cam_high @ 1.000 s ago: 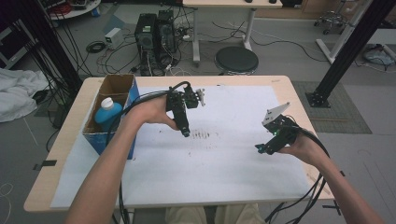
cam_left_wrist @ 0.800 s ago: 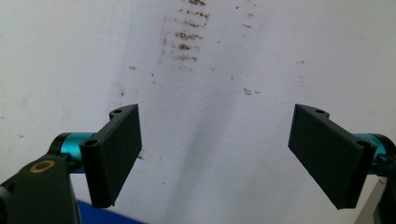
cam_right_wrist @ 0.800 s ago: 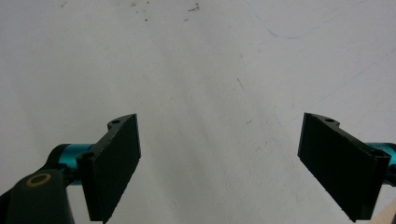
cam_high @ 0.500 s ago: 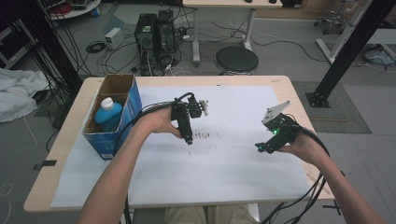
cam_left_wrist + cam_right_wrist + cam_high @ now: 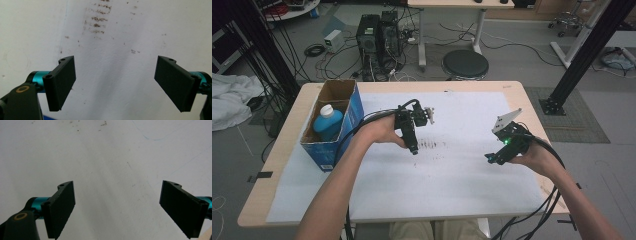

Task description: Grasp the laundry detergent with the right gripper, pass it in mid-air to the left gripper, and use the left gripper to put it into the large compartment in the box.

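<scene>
My left gripper (image 5: 414,148) hangs over the middle of the white sheet (image 5: 452,185), its tip pointing down beside a patch of dark smudges (image 5: 432,145). In the left gripper view the gripper (image 5: 117,85) stands open with nothing between its jaws, and the smudges (image 5: 97,21) lie ahead on the sheet. My right gripper (image 5: 491,159) is held over the sheet's right side, a green light glowing on its body. The right gripper view shows that gripper (image 5: 117,207) open over bare white sheet with nothing between its jaws.
A blue cardboard box (image 5: 347,116) stands at the table's left side with a blue bottle (image 5: 327,123) inside. The wooden table edge (image 5: 287,135) frames the sheet. Beyond the table are a stool (image 5: 465,64), computer towers (image 5: 377,32) and floor cables.
My left hand and gripper have moved right and toward me, away from the blue box, to the smudged patch. The right gripper has stayed nearly still.
</scene>
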A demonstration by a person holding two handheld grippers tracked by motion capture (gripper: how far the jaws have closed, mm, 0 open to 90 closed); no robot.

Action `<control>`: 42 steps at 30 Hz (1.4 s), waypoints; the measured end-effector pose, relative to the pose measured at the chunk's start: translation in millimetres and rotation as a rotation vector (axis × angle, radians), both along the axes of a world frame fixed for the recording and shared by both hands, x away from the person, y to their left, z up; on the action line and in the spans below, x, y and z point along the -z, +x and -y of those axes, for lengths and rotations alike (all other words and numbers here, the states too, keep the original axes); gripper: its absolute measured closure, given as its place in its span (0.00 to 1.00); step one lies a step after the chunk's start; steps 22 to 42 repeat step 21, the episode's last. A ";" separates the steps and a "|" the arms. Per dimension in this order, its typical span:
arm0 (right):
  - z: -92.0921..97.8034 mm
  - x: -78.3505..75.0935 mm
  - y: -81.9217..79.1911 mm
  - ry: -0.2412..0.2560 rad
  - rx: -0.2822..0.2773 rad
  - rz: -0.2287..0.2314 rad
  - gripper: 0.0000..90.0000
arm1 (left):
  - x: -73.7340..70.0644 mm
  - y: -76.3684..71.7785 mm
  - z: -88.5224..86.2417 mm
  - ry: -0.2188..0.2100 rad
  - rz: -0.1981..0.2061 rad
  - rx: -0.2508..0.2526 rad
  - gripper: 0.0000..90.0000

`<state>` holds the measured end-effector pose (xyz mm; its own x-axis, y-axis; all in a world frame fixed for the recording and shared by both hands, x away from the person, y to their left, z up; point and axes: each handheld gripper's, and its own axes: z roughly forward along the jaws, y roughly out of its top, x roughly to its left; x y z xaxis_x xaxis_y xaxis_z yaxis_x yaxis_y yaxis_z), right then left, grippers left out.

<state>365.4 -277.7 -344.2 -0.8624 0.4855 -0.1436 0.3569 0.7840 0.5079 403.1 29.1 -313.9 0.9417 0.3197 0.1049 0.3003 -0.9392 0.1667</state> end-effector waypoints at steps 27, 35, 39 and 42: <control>0.4 3.5 -5.4 -0.004 0.012 0.002 0.14 | 7.4 -4.9 -7.0 -0.013 0.007 -0.022 0.19; 0.4 3.5 -5.4 -0.004 0.012 0.002 0.14 | 7.4 -4.9 -7.0 -0.013 0.007 -0.022 0.19; 0.4 3.5 -5.4 -0.004 0.012 0.002 0.14 | 7.4 -4.9 -7.0 -0.013 0.007 -0.022 0.19; 0.4 3.5 -5.4 -0.004 0.012 0.002 0.14 | 7.4 -4.9 -7.0 -0.013 0.007 -0.022 0.19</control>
